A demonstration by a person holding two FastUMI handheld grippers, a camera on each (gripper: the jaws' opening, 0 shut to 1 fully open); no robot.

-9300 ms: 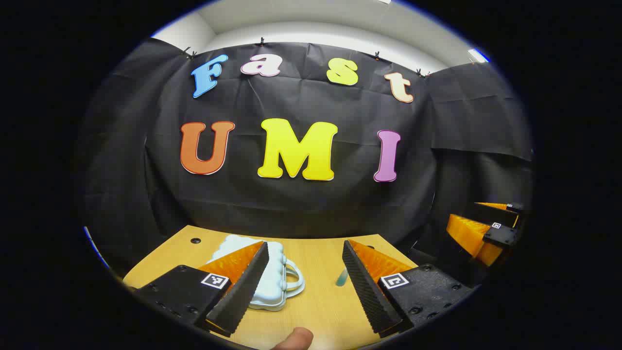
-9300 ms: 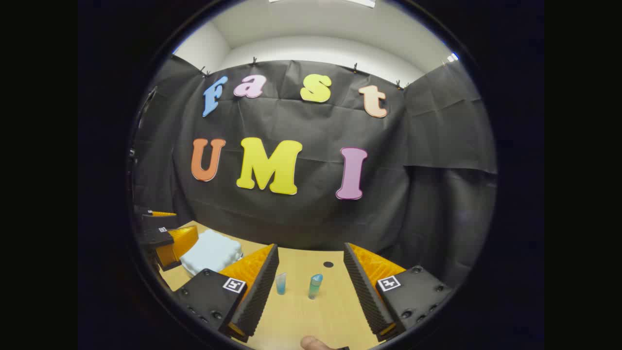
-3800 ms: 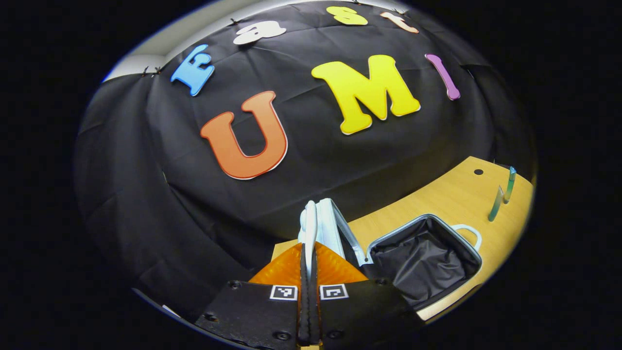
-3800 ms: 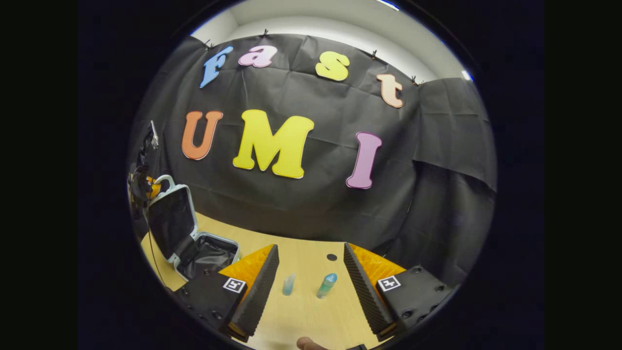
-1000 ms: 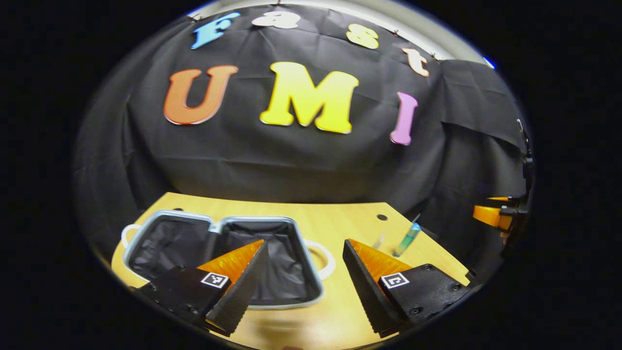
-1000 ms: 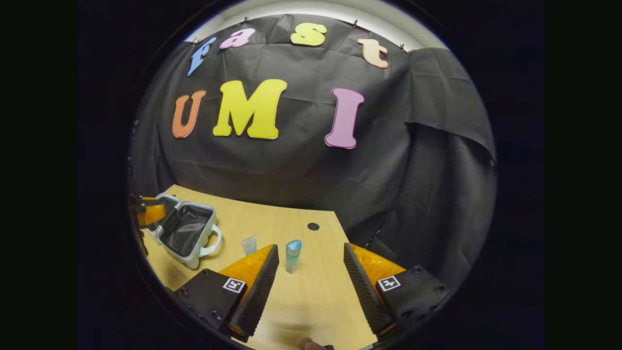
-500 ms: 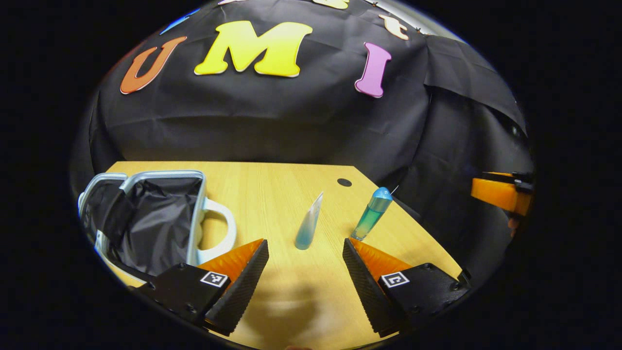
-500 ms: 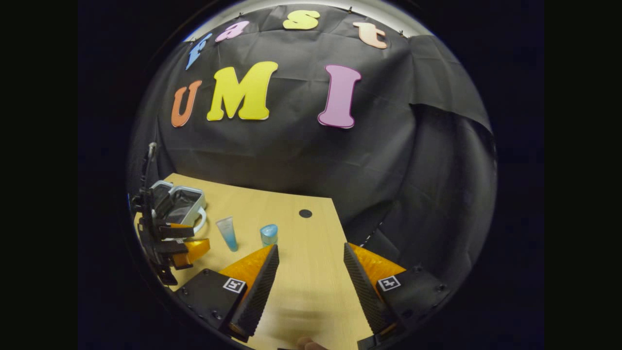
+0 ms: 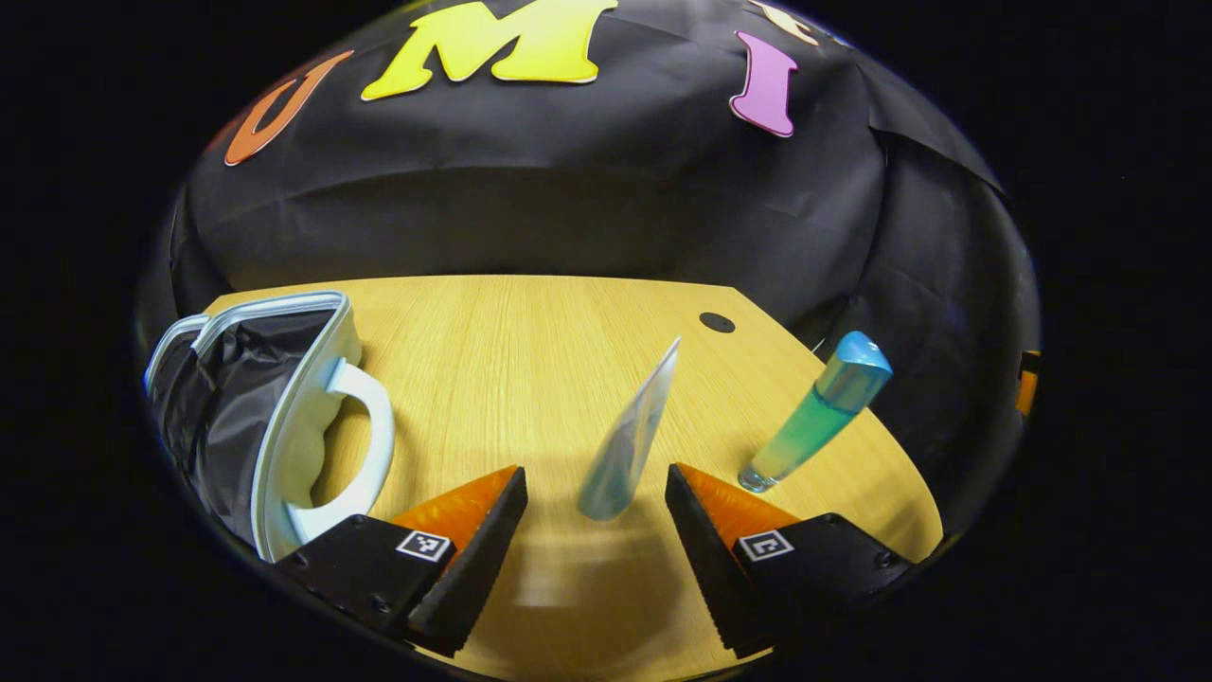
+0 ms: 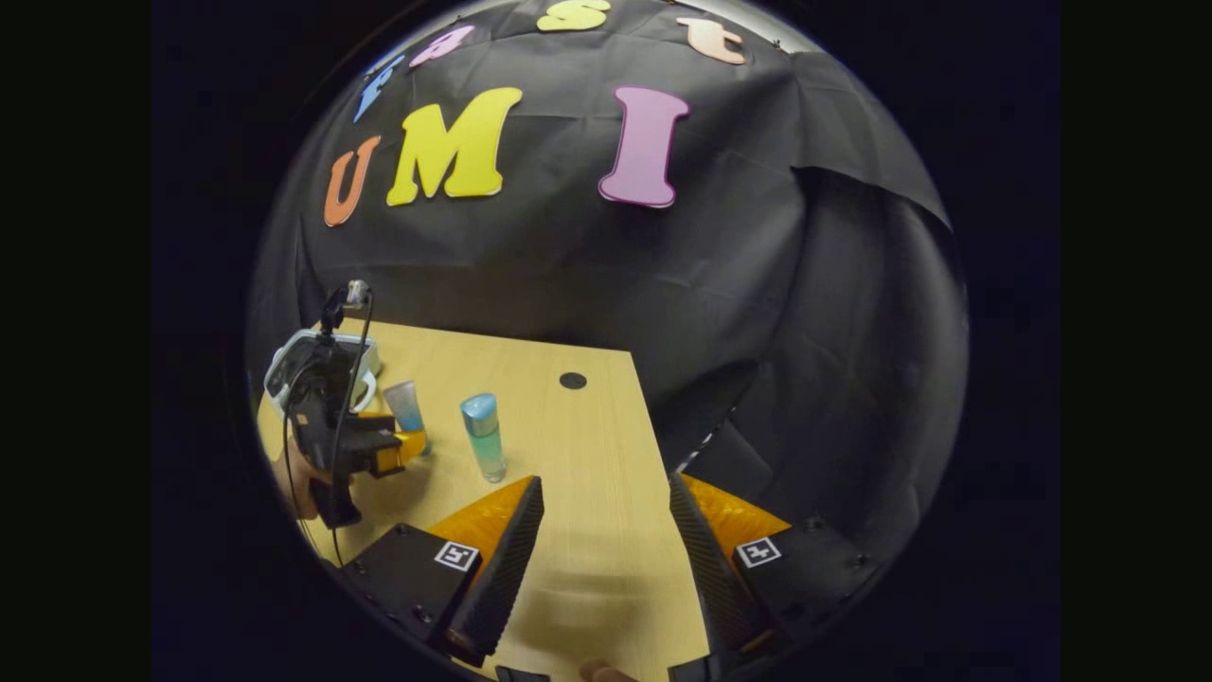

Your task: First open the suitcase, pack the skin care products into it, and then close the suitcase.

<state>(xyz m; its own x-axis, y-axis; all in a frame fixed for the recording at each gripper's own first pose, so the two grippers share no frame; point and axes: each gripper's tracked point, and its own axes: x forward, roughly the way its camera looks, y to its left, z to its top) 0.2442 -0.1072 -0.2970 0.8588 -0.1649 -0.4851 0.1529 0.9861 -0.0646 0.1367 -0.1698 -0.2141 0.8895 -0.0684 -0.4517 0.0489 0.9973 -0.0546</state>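
Closer now, the left gripper (image 9: 592, 493), fingers apart, brackets the tube (image 9: 630, 445); suitcase (image 9: 275, 398) left of the tube, bottle (image 9: 814, 412) right. Right gripper (image 10: 606, 530) gapes above the worktop (image 10: 587, 455).

Wooden table and black cloth backdrop

A light wooden table (image 9: 530, 332) runs forward from the tongs, its grain plain to see, with a small dark round hole (image 9: 717, 322) (near the far right corner) set in its top. Beyond the table's far edge hangs creased black cloth (image 10: 606, 275), folding round to the right.
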